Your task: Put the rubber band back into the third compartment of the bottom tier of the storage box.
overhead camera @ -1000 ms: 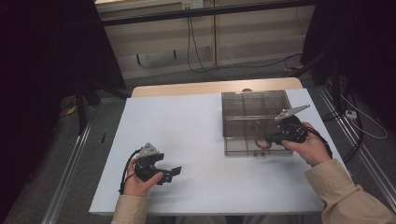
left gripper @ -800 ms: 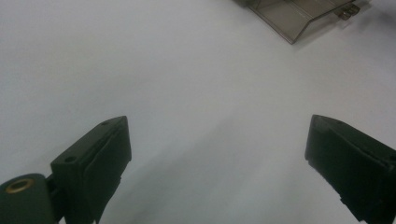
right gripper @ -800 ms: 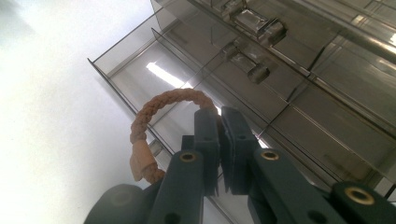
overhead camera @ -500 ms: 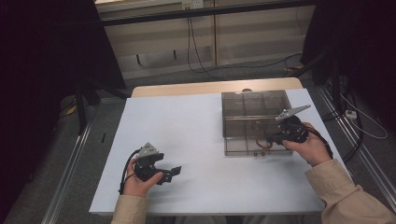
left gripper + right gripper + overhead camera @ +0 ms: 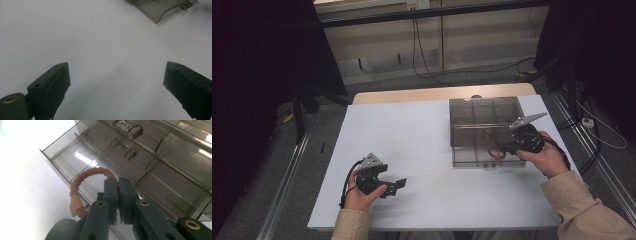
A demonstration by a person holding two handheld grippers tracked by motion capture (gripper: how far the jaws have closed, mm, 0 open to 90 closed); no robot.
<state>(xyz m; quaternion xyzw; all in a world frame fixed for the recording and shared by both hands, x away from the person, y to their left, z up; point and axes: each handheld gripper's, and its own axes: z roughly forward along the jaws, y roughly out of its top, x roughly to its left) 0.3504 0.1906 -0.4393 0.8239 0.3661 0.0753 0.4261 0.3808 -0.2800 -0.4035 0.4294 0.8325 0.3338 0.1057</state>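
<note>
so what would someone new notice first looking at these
Probably the brown braided bracelet pinched in the shut right claw, held over the near edge of the smoky clear plastic organizer box at the right side of the white table. After that, the left claw, jaws wide apart with nothing between them, low over bare tabletop at the near left.

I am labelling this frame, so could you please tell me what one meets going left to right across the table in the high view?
Left gripper → smoky clear compartment box → braided tan bracelet → right gripper.
</note>
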